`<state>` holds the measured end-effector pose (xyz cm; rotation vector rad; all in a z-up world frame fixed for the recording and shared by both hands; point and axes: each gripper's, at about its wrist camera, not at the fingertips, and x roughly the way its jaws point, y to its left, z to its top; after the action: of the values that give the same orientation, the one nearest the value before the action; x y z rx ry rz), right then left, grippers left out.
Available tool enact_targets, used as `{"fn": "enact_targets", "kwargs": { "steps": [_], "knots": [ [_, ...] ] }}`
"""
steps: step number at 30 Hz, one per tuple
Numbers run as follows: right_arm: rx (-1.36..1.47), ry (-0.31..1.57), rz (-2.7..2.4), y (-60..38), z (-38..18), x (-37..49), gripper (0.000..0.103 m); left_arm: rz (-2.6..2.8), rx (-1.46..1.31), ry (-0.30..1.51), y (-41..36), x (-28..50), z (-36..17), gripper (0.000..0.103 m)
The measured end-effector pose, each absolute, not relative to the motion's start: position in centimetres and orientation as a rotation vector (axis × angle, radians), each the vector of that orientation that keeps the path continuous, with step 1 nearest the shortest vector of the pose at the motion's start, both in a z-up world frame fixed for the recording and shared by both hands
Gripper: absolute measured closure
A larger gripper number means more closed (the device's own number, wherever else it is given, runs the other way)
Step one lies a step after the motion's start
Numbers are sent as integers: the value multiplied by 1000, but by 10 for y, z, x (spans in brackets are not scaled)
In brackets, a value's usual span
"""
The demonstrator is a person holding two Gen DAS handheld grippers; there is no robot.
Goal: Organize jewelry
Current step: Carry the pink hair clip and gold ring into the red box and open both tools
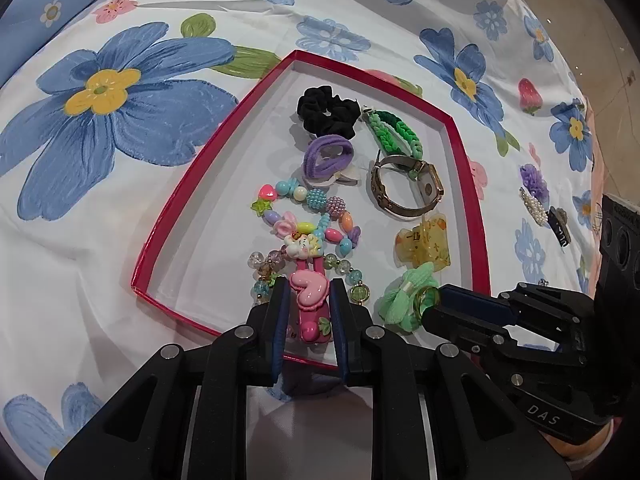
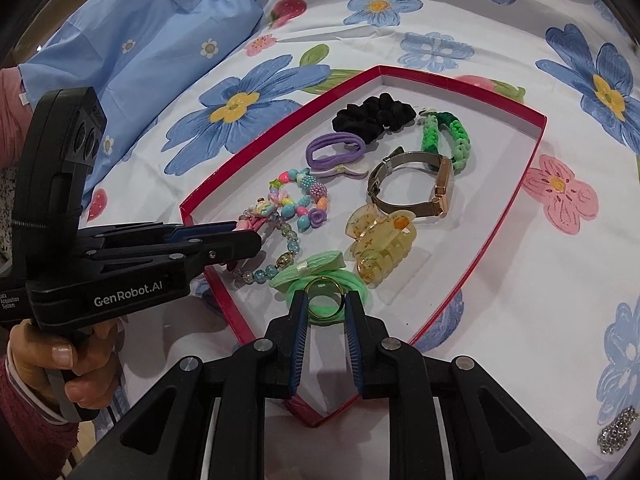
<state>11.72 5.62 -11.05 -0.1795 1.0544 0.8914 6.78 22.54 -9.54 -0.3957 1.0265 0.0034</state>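
Red tray (image 2: 536, 136) holds scrunchie (image 2: 374, 114), watch (image 2: 412, 184), claw clip (image 2: 380, 248) | left gripper (image 1: 309, 304) clamps pink hair clip (image 1: 310, 300) at near edge | right gripper (image 2: 325, 304) pinches gold ring (image 2: 324, 294) just right

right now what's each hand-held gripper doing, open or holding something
Left hand-held gripper: shut on the pink heart hair clip.
Right hand-held gripper: shut on the gold ring.

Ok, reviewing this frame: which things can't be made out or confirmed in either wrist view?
- Left wrist view: the pink hair clip's near end is hidden behind the left gripper.
- Right wrist view: the same clip is mostly covered by that gripper's fingers.
- Left wrist view: the ring is partly hidden by the right gripper's fingertip.
- Right wrist view: the sparkly item is blurred at the frame's edge; type unclear.
- Left wrist view: small pieces outside the red tray are too small to identify.
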Motion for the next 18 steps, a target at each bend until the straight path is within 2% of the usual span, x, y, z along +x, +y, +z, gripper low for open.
{"fn": "enact_targets", "kwargs": {
  "steps": [18],
  "knots": [
    [-163, 1047, 886, 53, -110, 115, 81, 12, -406, 1018, 227, 66, -92, 85]
  ]
}}
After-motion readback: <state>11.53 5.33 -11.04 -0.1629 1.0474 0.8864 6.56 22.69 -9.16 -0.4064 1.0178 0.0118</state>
